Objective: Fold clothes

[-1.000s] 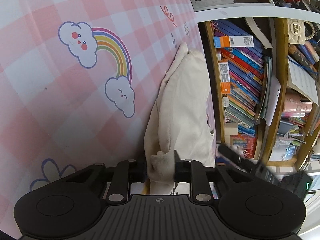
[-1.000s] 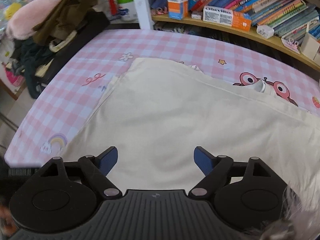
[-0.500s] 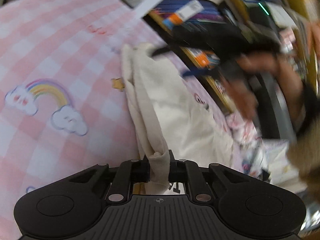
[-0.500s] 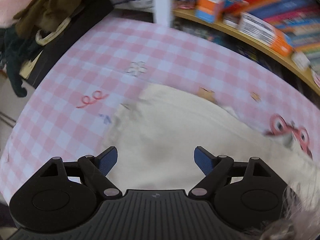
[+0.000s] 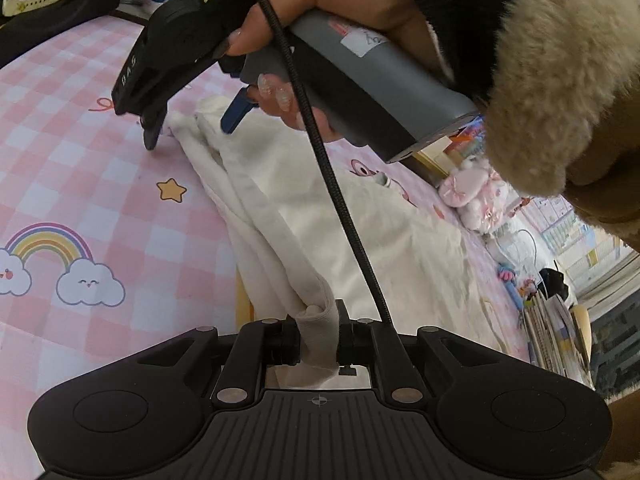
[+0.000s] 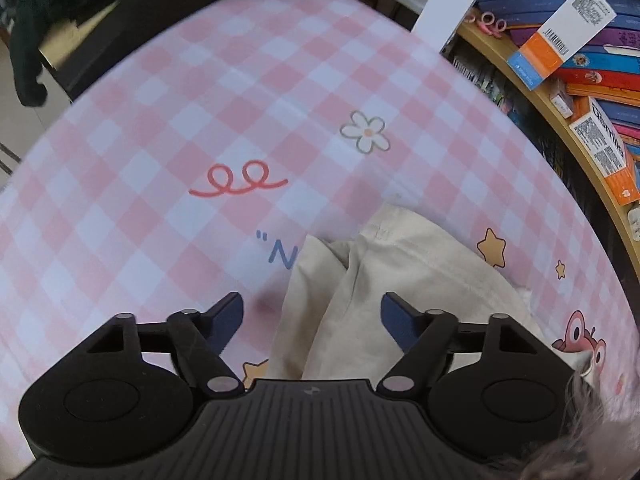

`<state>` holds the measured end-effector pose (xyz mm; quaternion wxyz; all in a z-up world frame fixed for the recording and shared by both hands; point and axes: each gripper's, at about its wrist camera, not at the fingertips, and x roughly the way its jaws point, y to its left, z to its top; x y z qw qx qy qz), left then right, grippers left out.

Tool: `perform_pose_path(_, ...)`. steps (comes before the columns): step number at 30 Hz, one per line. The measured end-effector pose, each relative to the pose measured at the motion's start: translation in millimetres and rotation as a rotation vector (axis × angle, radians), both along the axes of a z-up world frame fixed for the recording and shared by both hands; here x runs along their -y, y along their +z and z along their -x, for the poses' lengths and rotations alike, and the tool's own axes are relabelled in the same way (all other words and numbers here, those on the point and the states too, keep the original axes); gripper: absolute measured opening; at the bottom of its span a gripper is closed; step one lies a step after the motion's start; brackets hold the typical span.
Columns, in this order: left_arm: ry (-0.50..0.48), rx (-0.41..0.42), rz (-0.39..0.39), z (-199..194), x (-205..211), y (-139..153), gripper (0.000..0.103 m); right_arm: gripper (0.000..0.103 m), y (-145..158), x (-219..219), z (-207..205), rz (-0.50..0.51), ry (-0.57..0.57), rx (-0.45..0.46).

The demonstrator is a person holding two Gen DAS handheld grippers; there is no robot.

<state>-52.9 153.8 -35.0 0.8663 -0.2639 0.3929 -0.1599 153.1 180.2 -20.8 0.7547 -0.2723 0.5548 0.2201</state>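
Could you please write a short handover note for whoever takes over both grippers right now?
Left gripper: shut on a bunched corner of the cream garment, lifted off the pink checked cloth.
Right gripper: open, jaws just been closing, straddling the garment's far corner; pads not on the fabric.
Done: garment lies gathered lengthwise, one end held.
Left: grip the far corner, then probably fold and flatten.

Counted on the pink checked cloth — two views

One cream garment (image 5: 360, 240); two hand-held grippers — the left hand-held gripper (image 5: 318, 340) and the right hand-held gripper (image 6: 312, 312); one hand (image 5: 344, 4). Prints on the cloth: one rainbow (image 5: 48, 244) with two clouds, one flower (image 6: 365, 131), one red squiggle (image 6: 238, 182).
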Motion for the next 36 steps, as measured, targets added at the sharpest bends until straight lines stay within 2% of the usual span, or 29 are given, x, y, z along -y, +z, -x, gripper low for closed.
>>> perform_pose_path(4,-0.013,0.010,-0.002,-1,0,2,0.012,0.062,-4,6,-3,0.012,-0.015,-0.015)
perform_pose_path(7,-0.027,0.014,-0.003,1,-1,3,0.012,0.037,-5,14,-6,0.010,-0.029,-0.031)
perform_pose_path(8,-0.030,0.014,-0.003,1,-2,3,0.012,0.023,-4,17,-6,0.003,-0.022,-0.033)
perform_pose_path(9,-0.033,0.015,-0.003,2,-2,3,0.012,0.015,-2,20,-5,-0.004,-0.015,-0.035)
perform_pose_path(11,-0.043,0.020,-0.005,3,-1,5,0.012,0.010,2,26,-5,-0.021,0.003,-0.036)
perform_pose_path(17,-0.096,0.071,-0.014,6,6,20,0.012,0.008,28,53,-7,-0.091,-0.004,-0.026)
perform_pose_path(24,-0.183,0.147,-0.011,3,29,45,0.010,0.008,70,106,-7,-0.180,-0.052,0.013)
perform_pose_path(36,-0.327,0.231,-0.043,-8,99,77,0.009,0.007,132,230,-5,-0.304,-0.136,0.105)
